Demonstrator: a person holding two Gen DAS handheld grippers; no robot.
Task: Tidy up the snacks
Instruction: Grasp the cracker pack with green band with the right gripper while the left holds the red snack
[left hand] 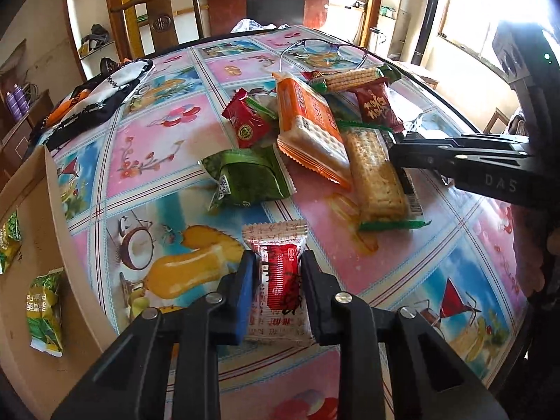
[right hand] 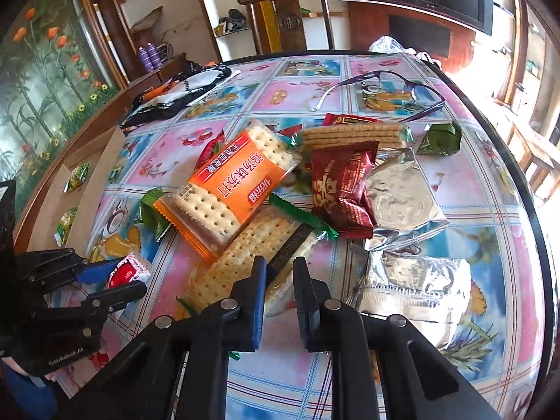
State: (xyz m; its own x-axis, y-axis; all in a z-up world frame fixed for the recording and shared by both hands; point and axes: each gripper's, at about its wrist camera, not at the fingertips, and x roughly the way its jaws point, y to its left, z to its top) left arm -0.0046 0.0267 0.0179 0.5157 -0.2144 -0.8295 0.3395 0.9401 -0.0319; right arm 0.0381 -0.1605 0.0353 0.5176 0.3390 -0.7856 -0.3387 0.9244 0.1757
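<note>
Two grippers | left gripper [left hand: 278, 269] clamped on red-and-white snack packet [left hand: 278, 287], over table [left hand: 402, 280] beside cardboard box [left hand: 31, 245] | right gripper [right hand: 279, 273] jaws apart over cracker packet [right hand: 245, 252] | silver bags [right hand: 402, 199] seen only from right wrist

The cardboard box [left hand: 31, 245] is cut off by the left frame edge. The green-trimmed cracker pack [right hand: 245, 255] lies partly hidden beneath the orange cracker pack [right hand: 227, 189] (print unreadable). The right gripper [left hand: 395, 154] body exits the right edge.
</note>
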